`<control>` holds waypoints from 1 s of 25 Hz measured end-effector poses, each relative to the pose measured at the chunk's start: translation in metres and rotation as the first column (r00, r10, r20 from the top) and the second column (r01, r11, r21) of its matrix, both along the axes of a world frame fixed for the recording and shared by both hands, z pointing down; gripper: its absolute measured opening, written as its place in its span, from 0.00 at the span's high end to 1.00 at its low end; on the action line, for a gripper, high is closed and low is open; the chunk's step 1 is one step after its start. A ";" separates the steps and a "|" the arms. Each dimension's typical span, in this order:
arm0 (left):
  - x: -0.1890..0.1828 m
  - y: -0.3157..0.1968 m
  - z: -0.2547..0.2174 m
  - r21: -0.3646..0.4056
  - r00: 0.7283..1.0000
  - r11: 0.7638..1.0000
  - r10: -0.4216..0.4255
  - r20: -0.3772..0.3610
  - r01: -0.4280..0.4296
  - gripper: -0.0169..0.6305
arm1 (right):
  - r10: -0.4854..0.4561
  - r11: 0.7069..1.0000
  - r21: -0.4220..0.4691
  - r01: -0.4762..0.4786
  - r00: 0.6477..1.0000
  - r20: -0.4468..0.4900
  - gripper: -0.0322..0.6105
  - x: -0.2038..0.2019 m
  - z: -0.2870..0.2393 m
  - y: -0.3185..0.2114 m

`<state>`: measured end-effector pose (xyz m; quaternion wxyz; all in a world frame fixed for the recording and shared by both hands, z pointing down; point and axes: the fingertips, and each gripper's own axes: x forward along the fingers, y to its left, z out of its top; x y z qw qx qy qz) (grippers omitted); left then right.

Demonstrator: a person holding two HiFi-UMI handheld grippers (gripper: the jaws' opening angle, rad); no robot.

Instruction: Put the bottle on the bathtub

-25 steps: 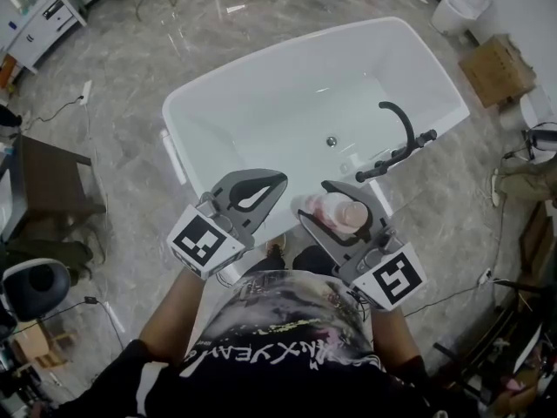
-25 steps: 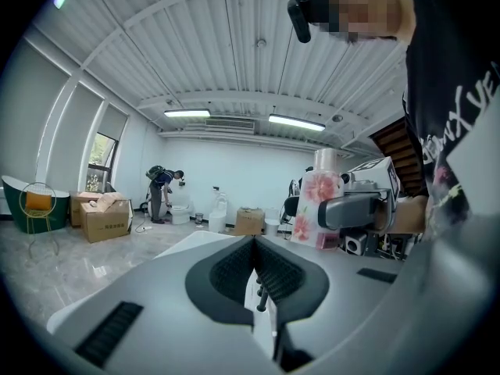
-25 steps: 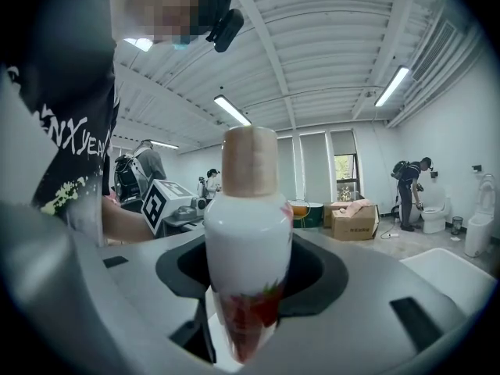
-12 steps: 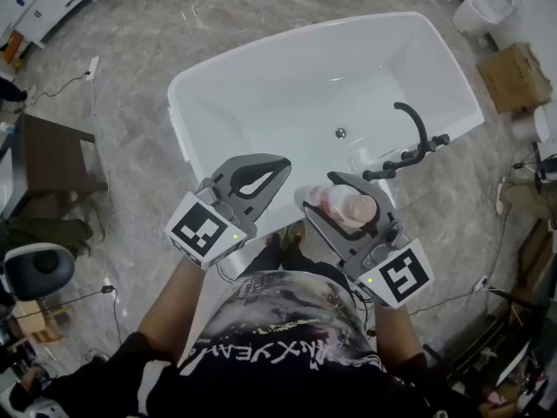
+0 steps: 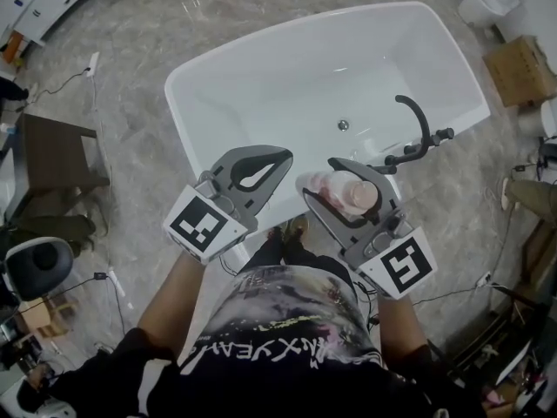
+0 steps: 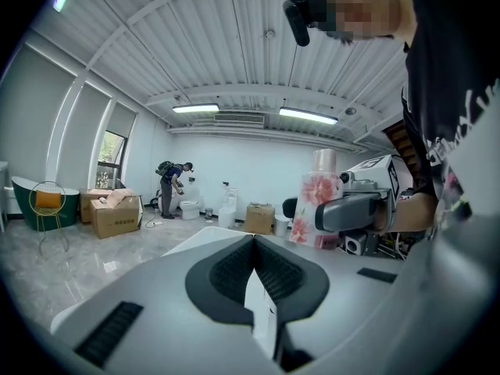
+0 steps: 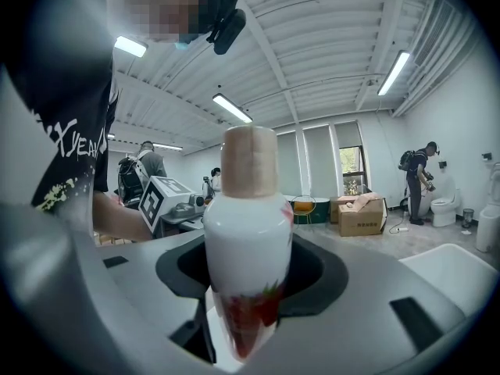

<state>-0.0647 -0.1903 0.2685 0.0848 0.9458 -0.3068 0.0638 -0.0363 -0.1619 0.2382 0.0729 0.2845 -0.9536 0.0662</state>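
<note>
Meanwhile | bottle (image 5: 341,190) is pinched upright by right gripper (image 5: 345,200), seemingly above bathtub (image 5: 177,116) near rim, poised for setting down | left gripper (image 5: 271,158) is held alongside, jaws pressed together on nothing, clear of the bottle

The room is bright and evenly lit: long ceiling lights (image 6: 193,108) glow overhead and daylight comes through a window (image 6: 111,158). In the head view the polished floor (image 5: 174,33) carries pale streaks of glare, and the white bathtub (image 5: 261,85) looks nearly washed out, with only faint shadows. Both gripper views bend straight lines strongly and darken to black at the corners. The bottle (image 7: 248,241), close to the lens, looks slightly soft.
</note>
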 end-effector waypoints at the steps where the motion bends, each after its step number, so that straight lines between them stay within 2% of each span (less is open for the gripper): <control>1: 0.002 -0.002 0.001 -0.001 1.000 1.000 0.001 0.002 -0.001 0.96 | 0.003 1.000 0.000 -0.003 1.000 0.001 0.62 0.002 0.000 -0.003; 10: 0.004 -0.004 0.018 -0.012 1.000 1.000 -0.006 0.007 0.006 0.96 | -0.003 1.000 -0.014 0.003 1.000 0.006 0.62 0.006 0.020 -0.012; 15: 0.016 -0.025 0.036 0.020 0.999 1.000 -0.004 0.042 0.003 0.96 | -0.022 0.999 -0.033 0.023 0.999 0.023 0.62 0.014 0.037 -0.035; 18: 0.018 -0.037 0.051 0.024 0.997 1.000 -0.018 0.074 0.017 0.96 | -0.037 0.998 -0.045 0.038 0.999 0.017 0.62 0.016 0.050 -0.046; 25: 0.019 -0.051 0.082 0.011 0.996 0.998 -0.070 0.064 0.069 0.96 | -0.043 0.998 -0.053 0.042 0.999 -0.007 0.62 0.028 0.089 -0.061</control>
